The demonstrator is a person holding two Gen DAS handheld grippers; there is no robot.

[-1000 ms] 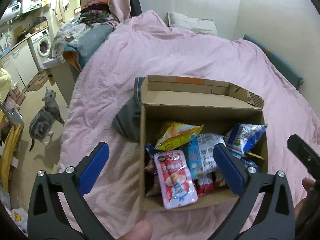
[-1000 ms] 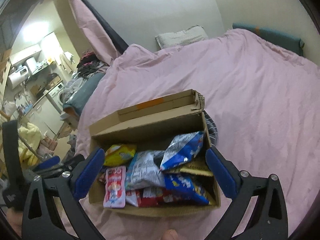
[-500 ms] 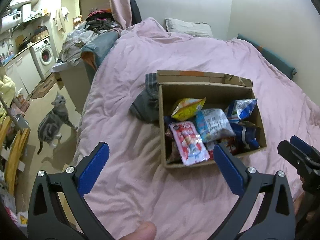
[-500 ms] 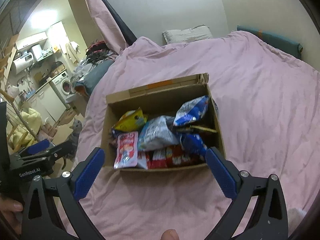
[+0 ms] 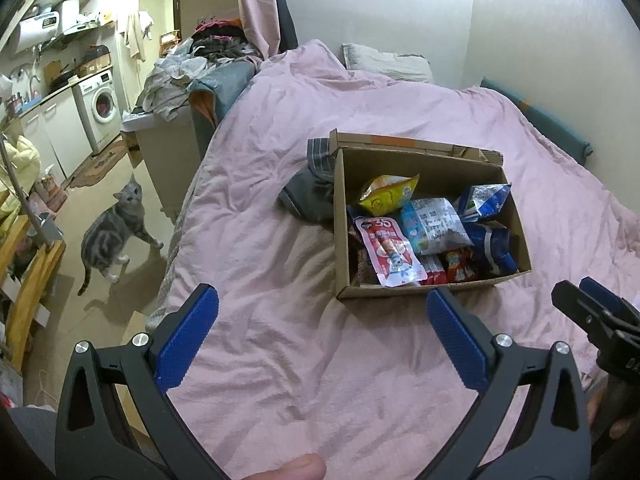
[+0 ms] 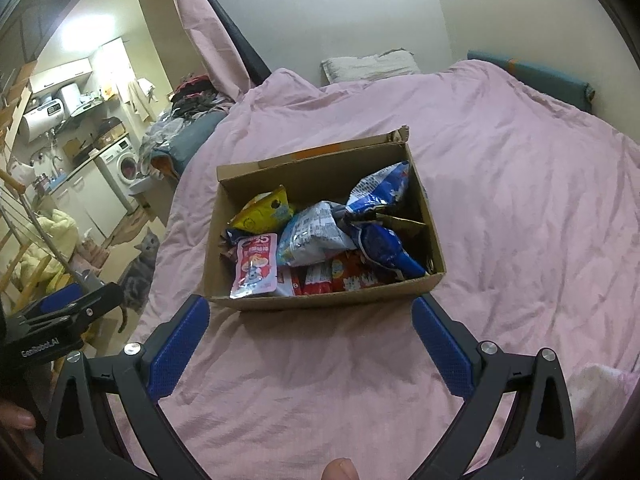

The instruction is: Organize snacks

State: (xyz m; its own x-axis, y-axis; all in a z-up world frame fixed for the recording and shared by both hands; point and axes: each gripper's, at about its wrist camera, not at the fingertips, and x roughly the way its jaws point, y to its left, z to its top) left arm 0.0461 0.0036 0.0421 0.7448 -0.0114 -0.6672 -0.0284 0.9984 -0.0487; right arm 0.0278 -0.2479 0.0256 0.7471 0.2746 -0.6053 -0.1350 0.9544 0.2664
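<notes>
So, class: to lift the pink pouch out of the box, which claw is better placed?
Probably the left claw: the pink pouch lies at the box's left end, nearer it. Both claws are open and empty.

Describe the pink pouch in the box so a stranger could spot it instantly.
On the pink bedspread sits an open cardboard box of snacks. The pink pouch lies flat at its front left corner, below the yellow bag. It is the only pink packet, with a cartoon figure printed on it.
</notes>
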